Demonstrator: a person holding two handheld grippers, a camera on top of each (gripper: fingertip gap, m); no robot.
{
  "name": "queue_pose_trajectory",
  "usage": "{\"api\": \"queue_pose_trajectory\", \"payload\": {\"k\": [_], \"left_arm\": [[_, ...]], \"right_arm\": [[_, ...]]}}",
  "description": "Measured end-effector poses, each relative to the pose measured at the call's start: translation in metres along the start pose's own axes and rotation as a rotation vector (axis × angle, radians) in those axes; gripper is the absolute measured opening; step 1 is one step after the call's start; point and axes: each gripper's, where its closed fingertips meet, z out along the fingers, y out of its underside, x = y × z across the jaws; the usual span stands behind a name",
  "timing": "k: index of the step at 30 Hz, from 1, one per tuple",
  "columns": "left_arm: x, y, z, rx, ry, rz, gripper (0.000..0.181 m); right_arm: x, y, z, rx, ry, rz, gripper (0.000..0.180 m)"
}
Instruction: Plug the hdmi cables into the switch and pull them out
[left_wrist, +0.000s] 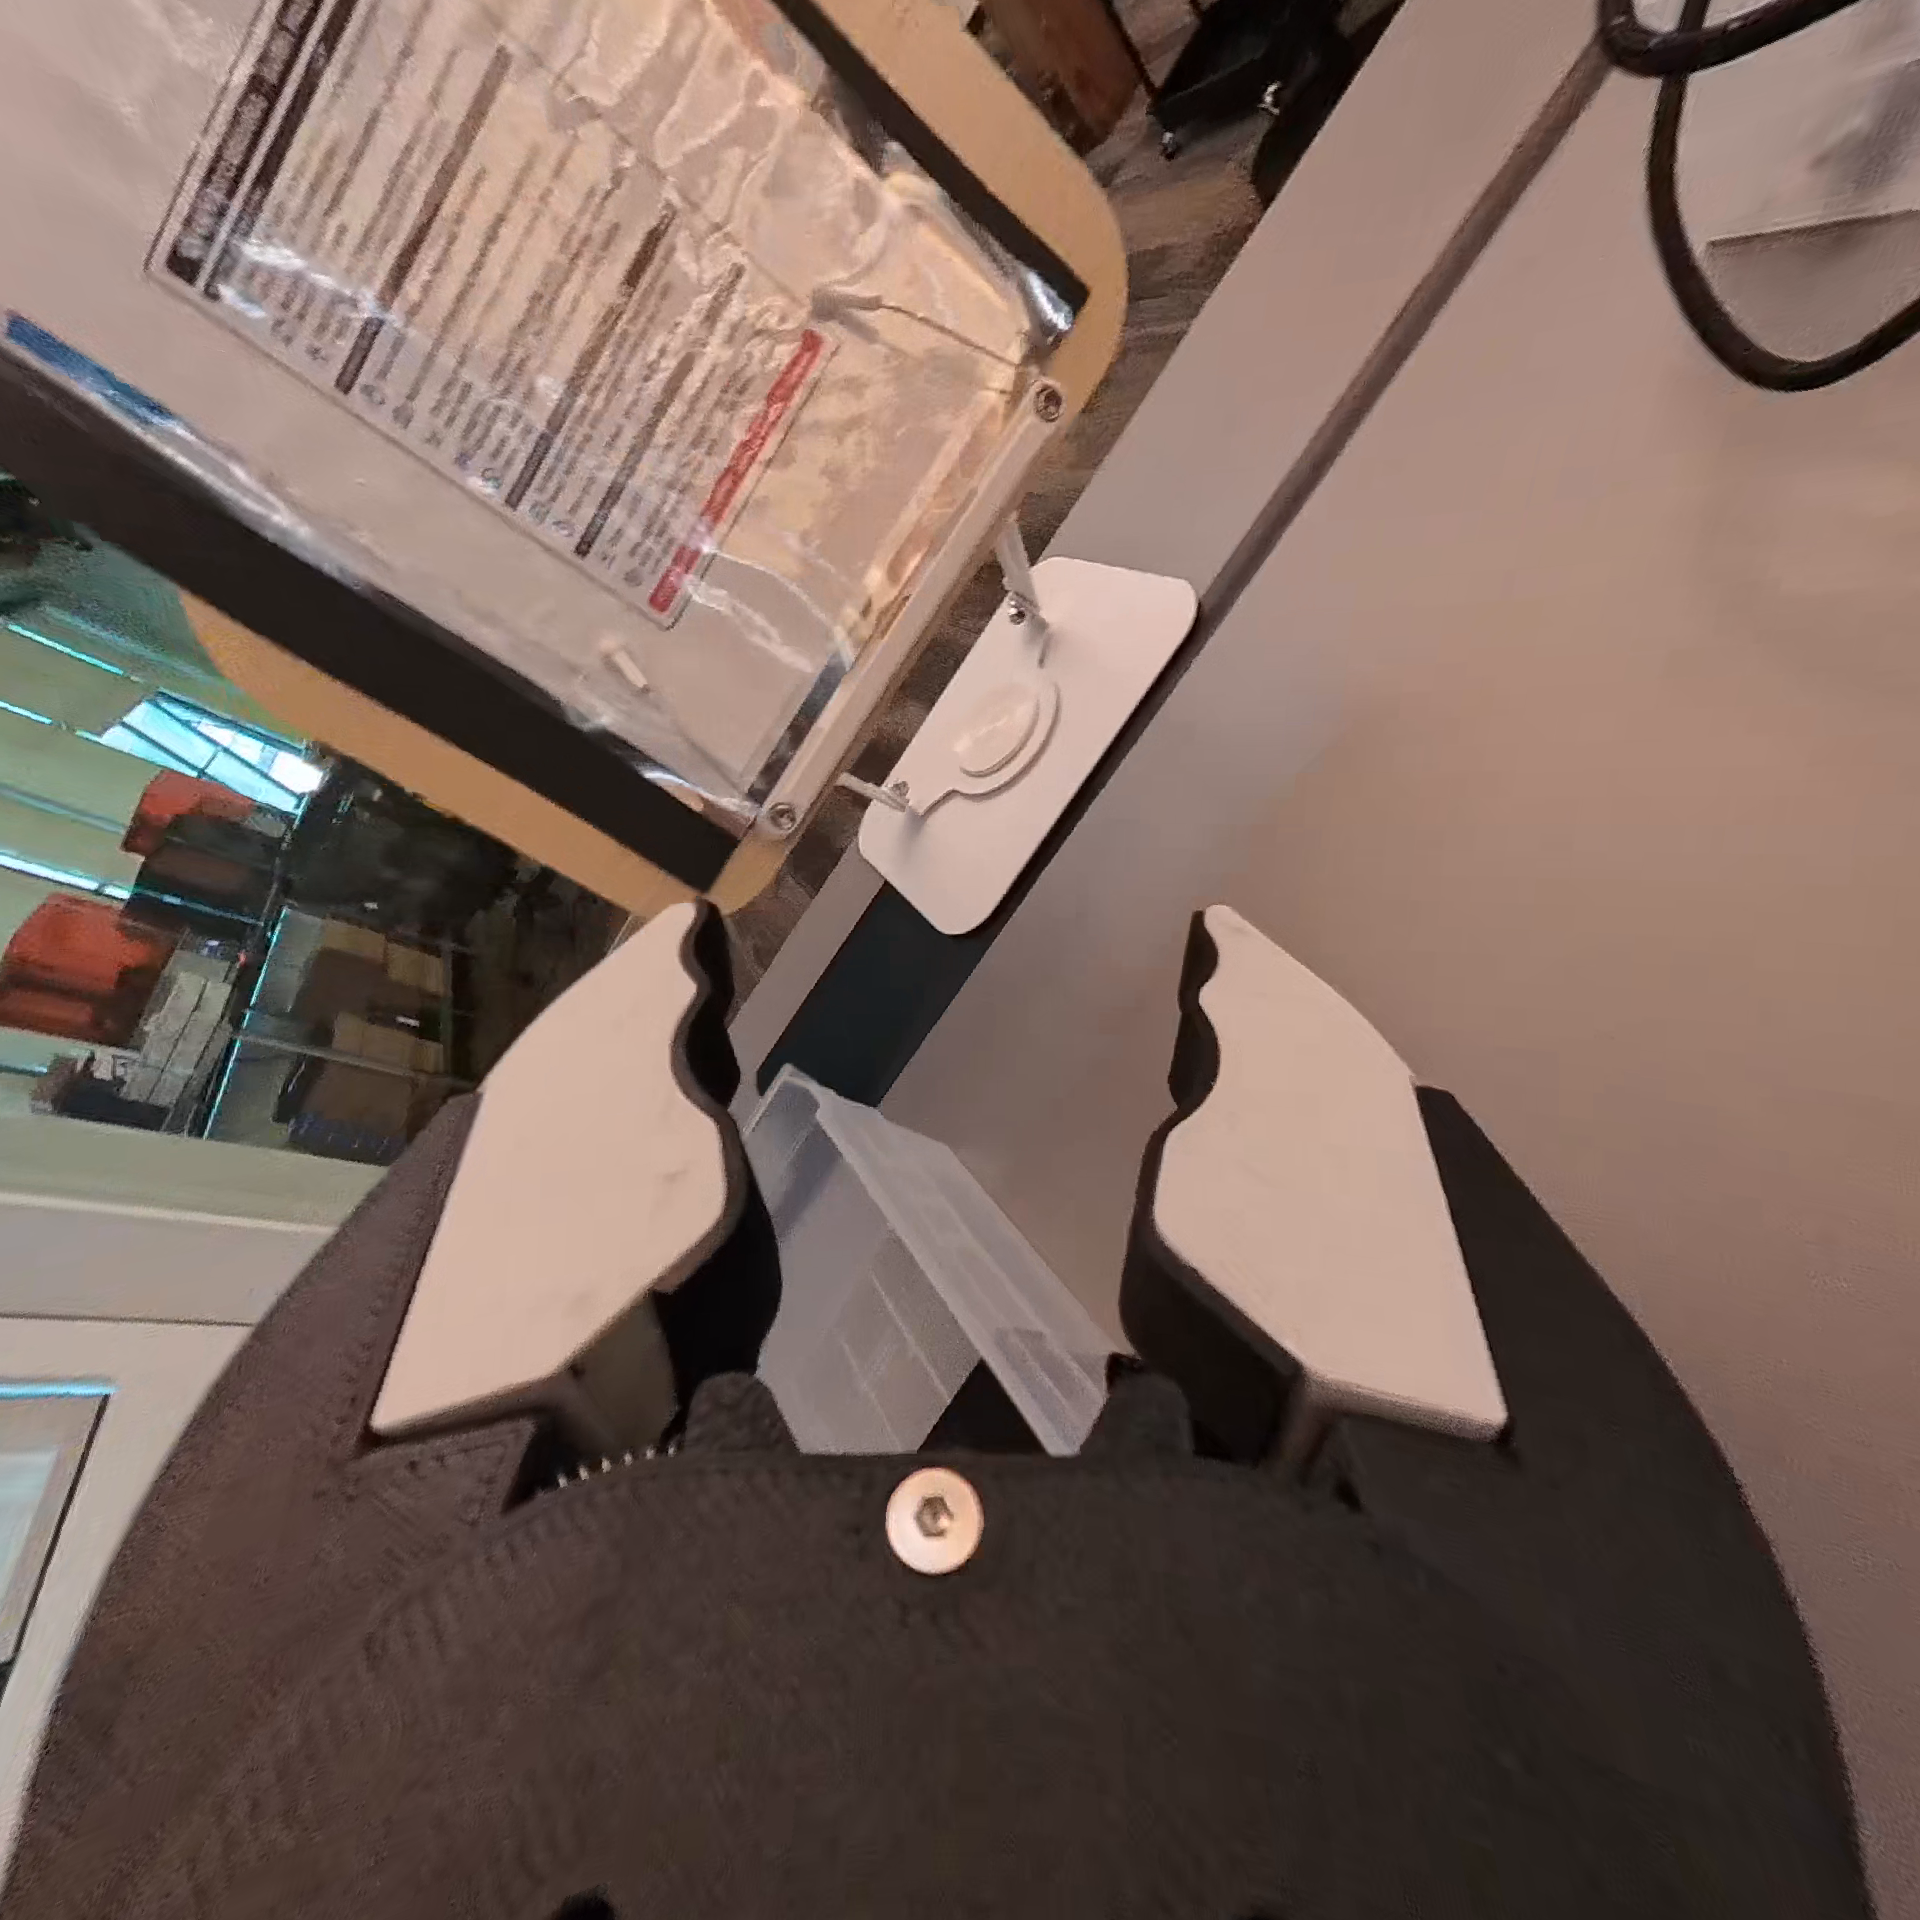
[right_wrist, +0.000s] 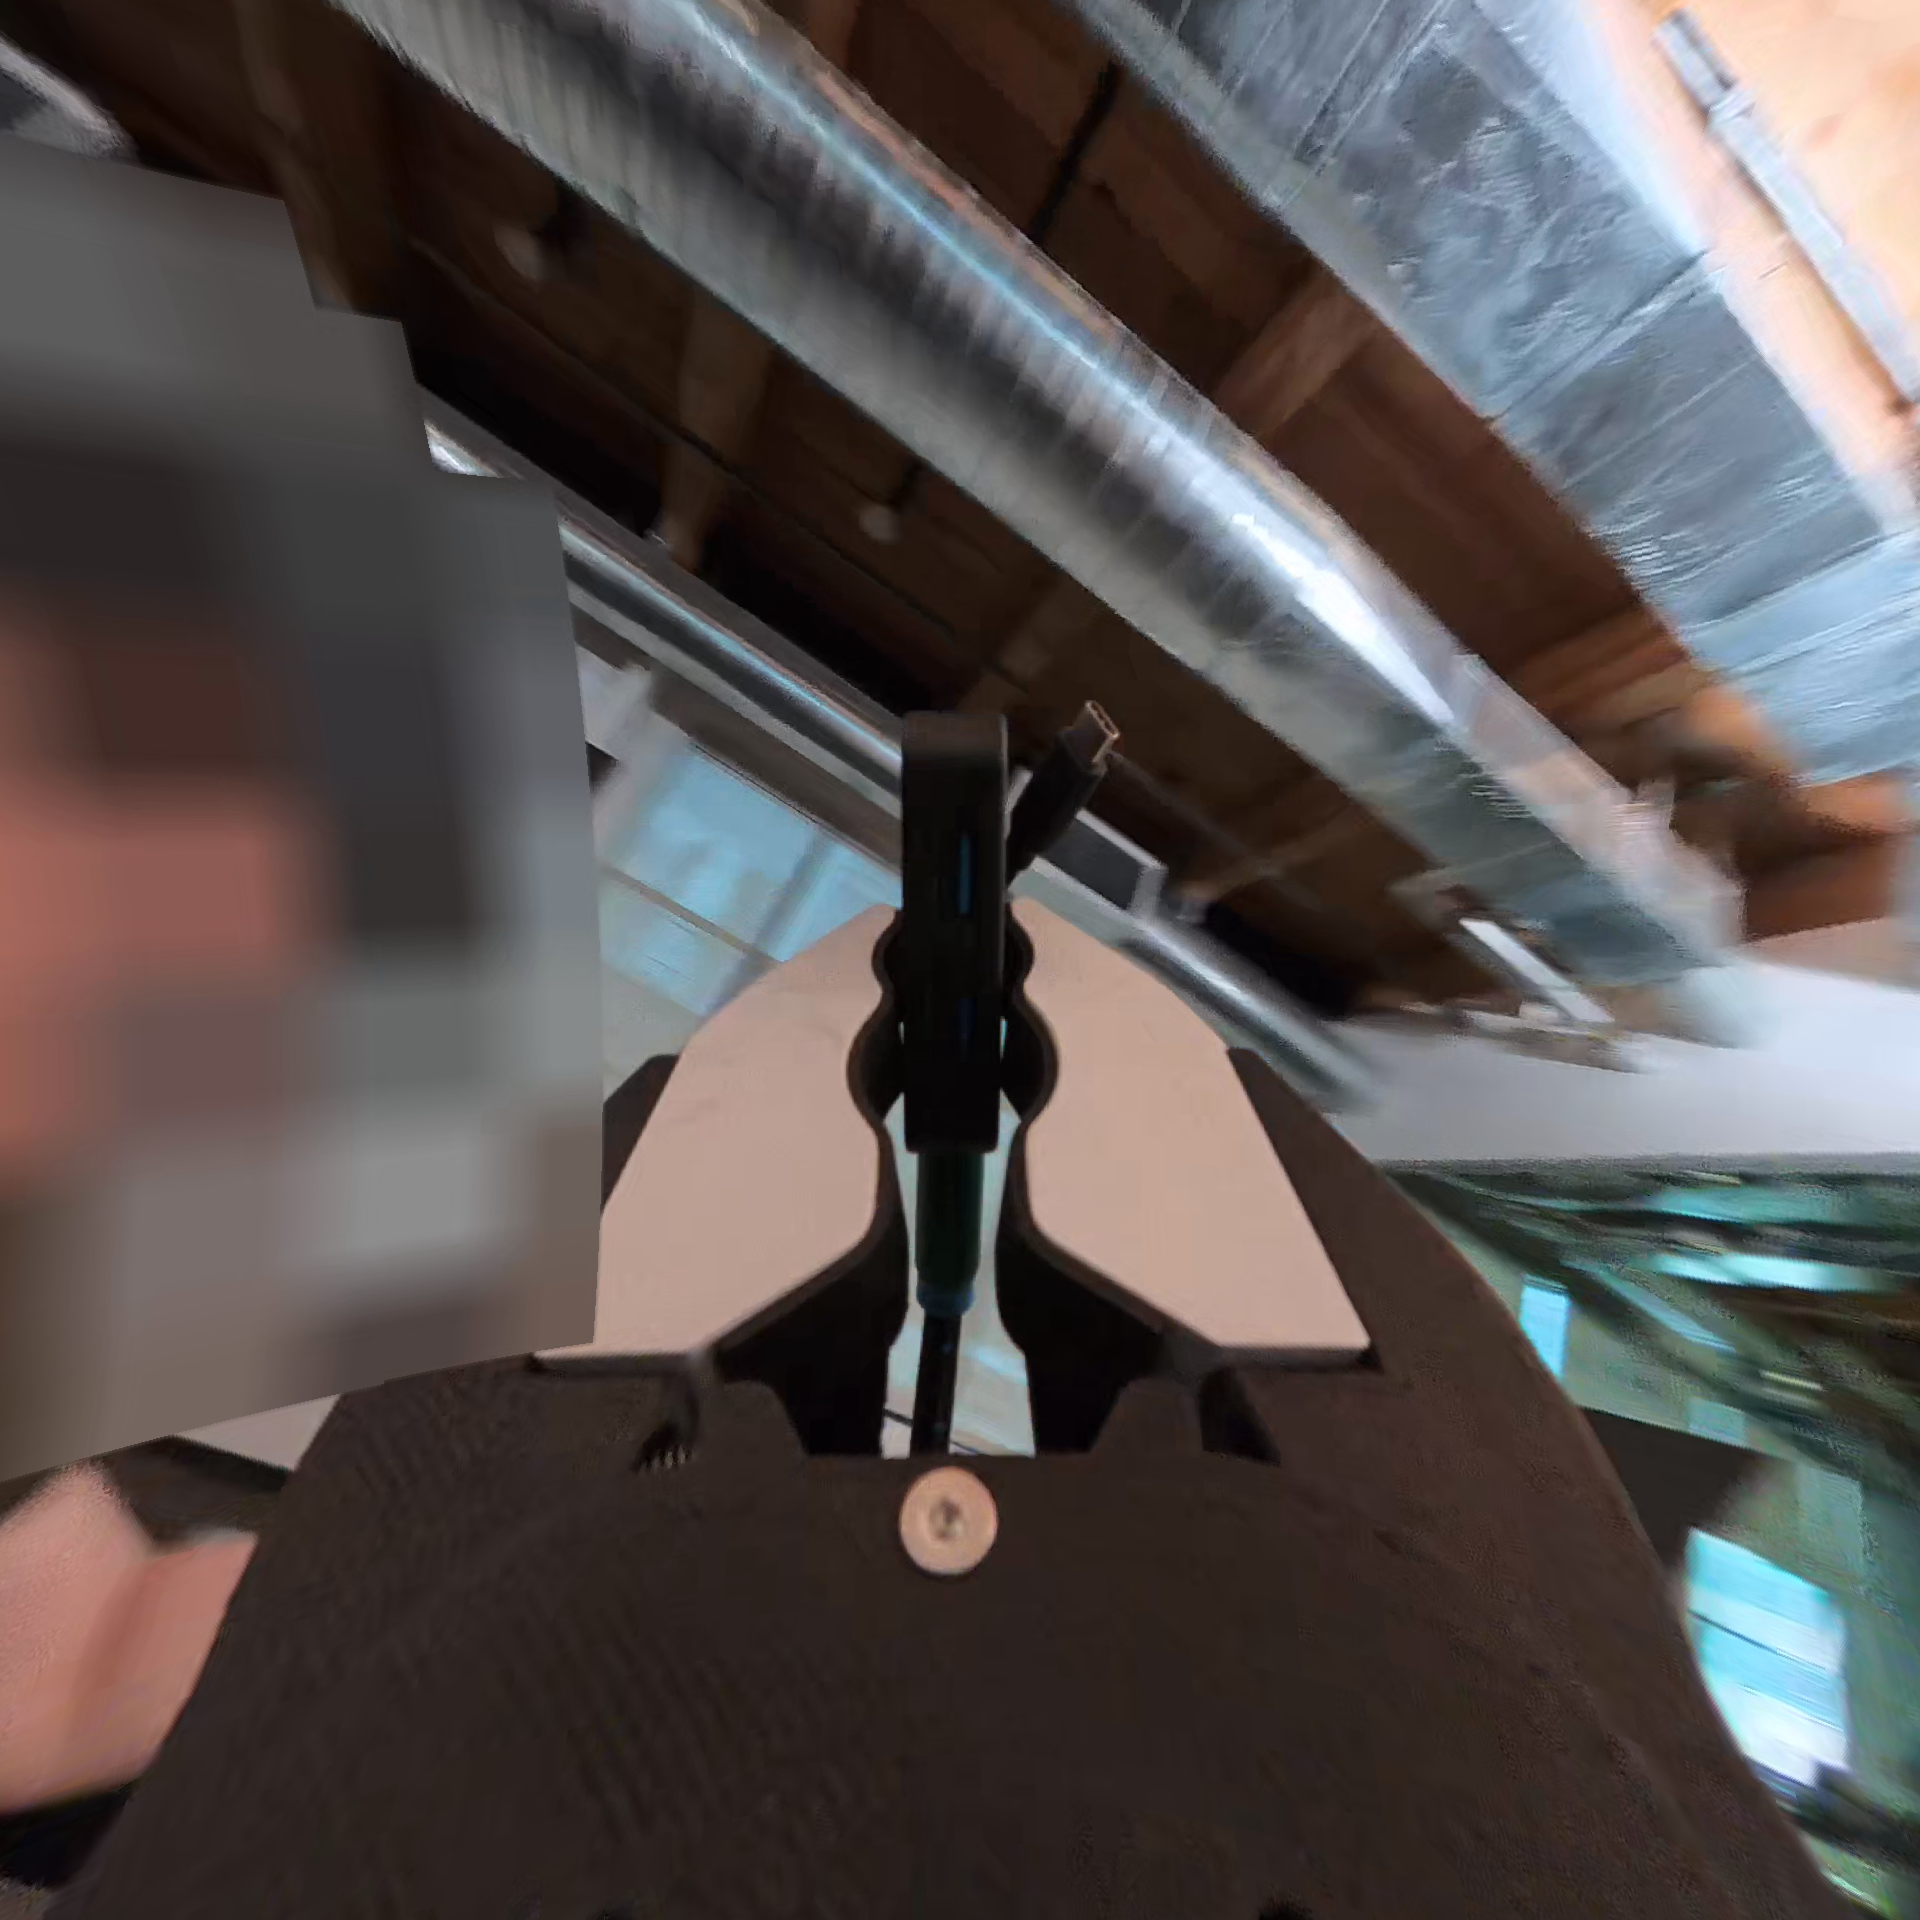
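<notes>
My right gripper (right_wrist: 951, 920) points up toward the ceiling and is shut on a thin black switch box (right_wrist: 954, 831), seen edge-on with blue-lit slots. A black cable (right_wrist: 935, 1382) runs from the box's lower end down between the fingers. A short lead with a small metal plug (right_wrist: 1093, 740) sticks up beside the box. My left gripper (left_wrist: 951, 925) is open and empty above a grey table (left_wrist: 1507, 935). A black cable loop (left_wrist: 1683, 270) lies at the far right of the left wrist view.
A translucent plastic box (left_wrist: 914, 1247) sits low between the left fingers. A white mounting plate (left_wrist: 1029, 738) and a board with a laminated sheet (left_wrist: 582, 343) stand at the table edge. Silver ducts (right_wrist: 1039, 436) run overhead. A person's hand (right_wrist: 104, 1590) shows at lower left.
</notes>
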Motion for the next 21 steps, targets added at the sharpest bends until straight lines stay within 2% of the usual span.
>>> {"api": "queue_pose_trajectory", "payload": {"k": [1, 3, 9, 12, 17, 19, 21], "left_arm": [[-0.001, 0.000, -0.001, 0.000, -0.005, 0.000, 0.081], [0.001, -0.001, 0.000, -0.001, -0.001, 0.001, 0.081], [0.021, 0.001, 0.010, -0.045, 0.032, 0.059, 0.081], [0.027, 0.004, 0.014, -0.068, 0.037, 0.090, 0.081], [0.029, 0.005, 0.018, -0.072, 0.038, 0.106, 0.079], [0.029, 0.004, 0.017, -0.071, 0.037, 0.107, 0.079], [0.030, 0.003, 0.016, -0.069, 0.036, 0.111, 0.079]], "right_arm": [[0.006, 0.006, -0.001, -0.050, 0.049, -0.070, 0.015], [0.023, 0.022, -0.006, -0.124, 0.125, -0.113, 0.015], [0.099, 0.086, -0.061, -0.236, 0.327, 0.014, 0.015], [0.112, 0.105, -0.073, -0.261, 0.340, 0.097, 0.015], [0.106, 0.117, -0.063, -0.223, 0.283, 0.125, 0.015], [0.110, 0.126, -0.064, -0.212, 0.302, 0.074, 0.015], [0.125, 0.149, -0.079, -0.309, 0.392, 0.002, 0.014]]}}
